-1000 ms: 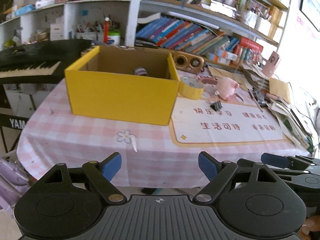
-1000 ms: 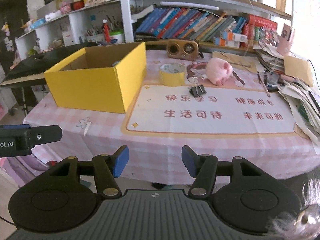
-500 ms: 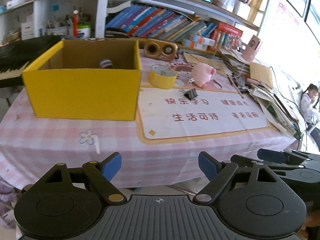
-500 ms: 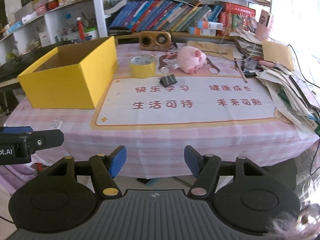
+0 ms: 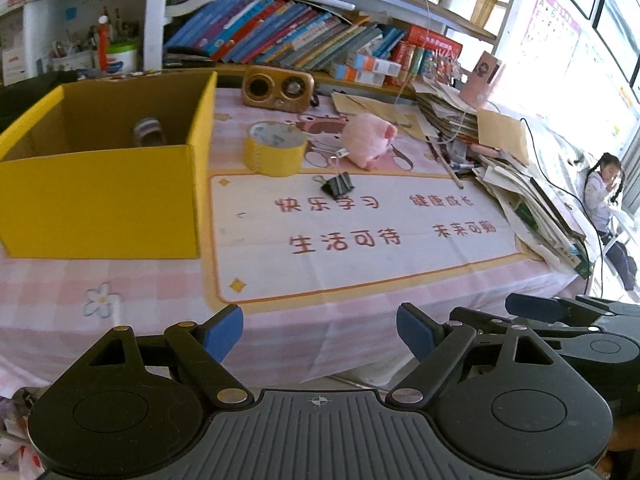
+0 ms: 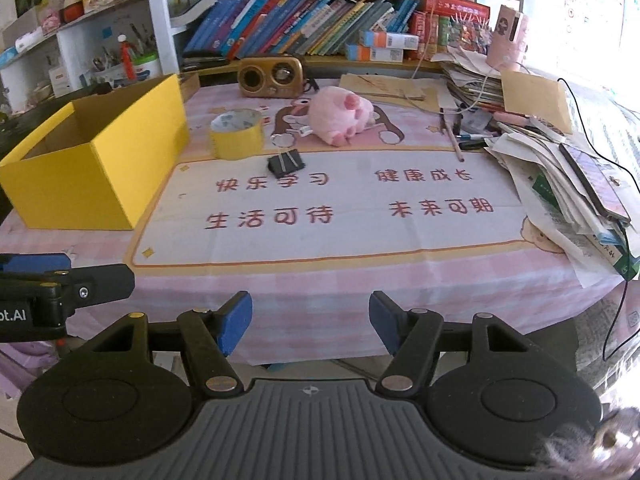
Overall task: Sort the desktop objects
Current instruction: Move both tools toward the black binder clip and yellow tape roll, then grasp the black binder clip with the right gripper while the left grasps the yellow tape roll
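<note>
Both grippers, left [image 5: 320,330] and right [image 6: 310,322], have open, empty fingers, ready to grab. The tape roll [image 6: 237,139], black clip [image 6: 286,163] and pink pig toy [image 6: 340,115] sit on the surface beside the yellow box [image 6: 96,164], likely waiting to go in.

The left gripper [image 5: 319,332] stood short of the near edge of the table [image 5: 120,300], its blue-padded jaws spread wide with nothing between them. The right gripper [image 6: 310,320] was likewise held off that near edge, pitched downward toward it, jaws parted more narrowly and empty. Each gripper appeared at the border of the other's view, side by side, the right one to the right of the left. Neither touched the table.
</note>
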`<state>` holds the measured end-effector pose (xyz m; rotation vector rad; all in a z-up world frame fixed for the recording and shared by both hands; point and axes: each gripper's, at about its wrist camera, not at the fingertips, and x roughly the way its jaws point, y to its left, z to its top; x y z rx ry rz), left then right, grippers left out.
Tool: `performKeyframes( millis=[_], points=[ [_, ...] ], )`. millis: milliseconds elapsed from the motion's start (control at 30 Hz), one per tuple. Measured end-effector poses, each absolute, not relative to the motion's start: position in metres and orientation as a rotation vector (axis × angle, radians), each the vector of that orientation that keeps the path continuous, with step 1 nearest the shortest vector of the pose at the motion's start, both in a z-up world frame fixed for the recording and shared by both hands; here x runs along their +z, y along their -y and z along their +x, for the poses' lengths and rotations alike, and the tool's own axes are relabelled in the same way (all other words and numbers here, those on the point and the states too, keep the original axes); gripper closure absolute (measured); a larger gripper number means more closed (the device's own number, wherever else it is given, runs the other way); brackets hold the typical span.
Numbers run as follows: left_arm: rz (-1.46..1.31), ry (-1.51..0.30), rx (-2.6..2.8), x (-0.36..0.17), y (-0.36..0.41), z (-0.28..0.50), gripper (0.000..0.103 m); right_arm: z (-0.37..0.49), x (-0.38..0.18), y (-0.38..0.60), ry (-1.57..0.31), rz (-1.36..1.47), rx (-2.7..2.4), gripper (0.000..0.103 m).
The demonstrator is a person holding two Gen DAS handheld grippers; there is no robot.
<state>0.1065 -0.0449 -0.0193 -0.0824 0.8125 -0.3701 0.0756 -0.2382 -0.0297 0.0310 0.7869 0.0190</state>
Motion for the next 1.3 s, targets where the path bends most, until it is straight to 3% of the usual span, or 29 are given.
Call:
performKeyframes(
  millis=[967,1300],
  points=[
    [-0.062,-0.693,-0.128,0.006,0.114,0.223,0.017,0.206,-0.038,0.304,-0.756,-0.037,0.274,0.039],
    [-0.038,-0.703,-0.047,0.008,0.116,0.245,0.017,0.246,-0.054,0.293,-0.73,-0.081,0.416,0.032]
  ],
)
